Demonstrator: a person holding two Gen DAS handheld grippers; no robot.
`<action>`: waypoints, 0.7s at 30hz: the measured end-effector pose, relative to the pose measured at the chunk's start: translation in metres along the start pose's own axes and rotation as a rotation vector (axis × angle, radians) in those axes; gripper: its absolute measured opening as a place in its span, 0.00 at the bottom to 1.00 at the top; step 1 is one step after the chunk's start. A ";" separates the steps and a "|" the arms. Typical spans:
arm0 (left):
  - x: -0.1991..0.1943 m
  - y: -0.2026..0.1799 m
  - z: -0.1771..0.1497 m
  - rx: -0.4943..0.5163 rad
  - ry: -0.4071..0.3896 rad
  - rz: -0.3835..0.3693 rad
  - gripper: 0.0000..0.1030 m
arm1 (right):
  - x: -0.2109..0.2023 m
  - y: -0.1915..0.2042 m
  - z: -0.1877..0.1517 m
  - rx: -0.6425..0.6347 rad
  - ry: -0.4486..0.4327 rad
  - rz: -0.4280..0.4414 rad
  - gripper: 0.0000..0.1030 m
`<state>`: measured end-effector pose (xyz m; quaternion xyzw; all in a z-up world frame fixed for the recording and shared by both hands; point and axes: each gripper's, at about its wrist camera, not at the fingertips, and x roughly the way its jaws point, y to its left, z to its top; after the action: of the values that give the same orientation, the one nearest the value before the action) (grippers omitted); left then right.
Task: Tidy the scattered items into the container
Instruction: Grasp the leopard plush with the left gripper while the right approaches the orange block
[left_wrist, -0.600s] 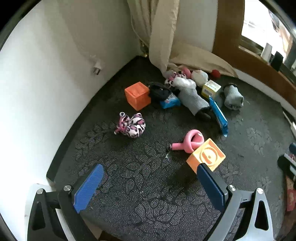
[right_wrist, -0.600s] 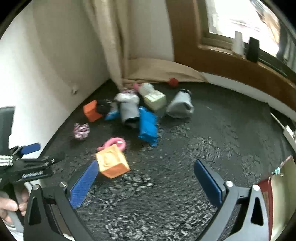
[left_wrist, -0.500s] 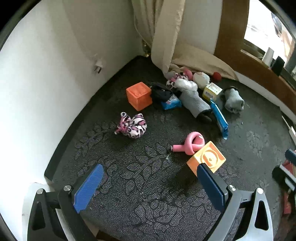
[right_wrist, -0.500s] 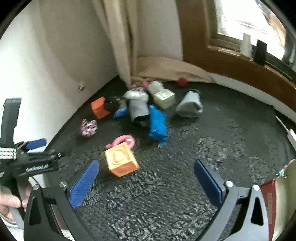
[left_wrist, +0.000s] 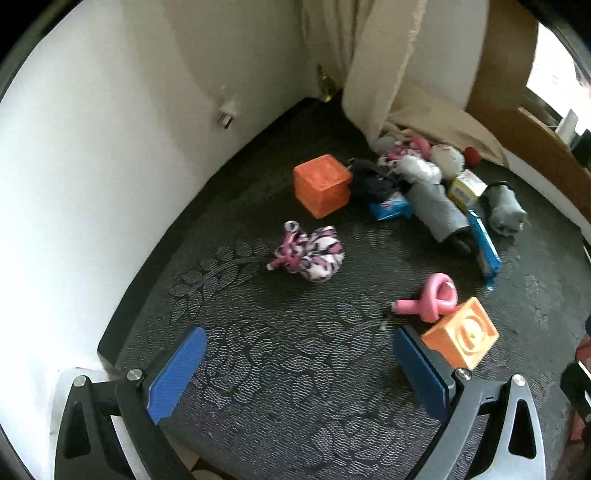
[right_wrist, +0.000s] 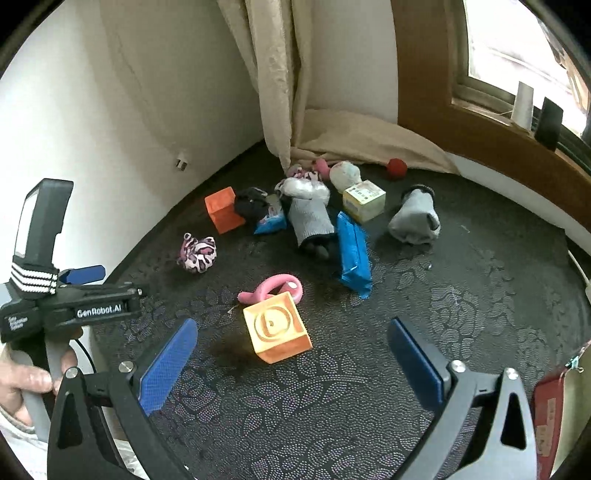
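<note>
Scattered items lie on a dark patterned carpet. A light orange cube (right_wrist: 277, 330) sits just ahead of my open, empty right gripper (right_wrist: 291, 363), with a pink loop toy (right_wrist: 275, 290) behind it. A pink-and-black spotted fabric bundle (left_wrist: 312, 253) lies ahead of my open, empty left gripper (left_wrist: 295, 369). The light orange cube (left_wrist: 461, 338) touches the left gripper's right finger side. Farther back are an orange cube (left_wrist: 321, 184), a grey sock roll (right_wrist: 310, 221), a blue packet (right_wrist: 354, 254), a yellow box (right_wrist: 364, 199) and another grey sock (right_wrist: 415, 219). No container is clearly visible.
White walls curve along the left. A beige curtain (right_wrist: 280, 74) hangs into the corner over the pile. A wooden window sill (right_wrist: 517, 147) runs along the right. A red ball (right_wrist: 397, 168) lies by the curtain. A red item (right_wrist: 548, 417) sits at the right edge.
Both grippers have moved back and tilted slightly, so the items sit lower in view. The left gripper's handle shows more fully in the right wrist view. Nothing was picked up.
</note>
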<state>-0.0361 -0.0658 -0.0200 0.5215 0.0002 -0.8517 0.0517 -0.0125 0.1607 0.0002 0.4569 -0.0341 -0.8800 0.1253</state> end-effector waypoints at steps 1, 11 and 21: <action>0.004 0.004 0.001 -0.003 0.004 -0.002 1.00 | -0.001 -0.001 0.000 -0.006 0.004 0.009 1.00; 0.039 0.018 0.015 -0.017 0.060 -0.055 1.00 | 0.020 -0.016 -0.007 -0.071 0.070 0.084 1.00; 0.084 0.015 0.034 -0.007 0.097 -0.103 1.00 | 0.051 -0.004 -0.013 -0.103 0.154 0.079 1.00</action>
<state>-0.1032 -0.0898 -0.0782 0.5614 0.0325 -0.8268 0.0097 -0.0310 0.1524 -0.0480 0.5144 0.0031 -0.8372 0.1855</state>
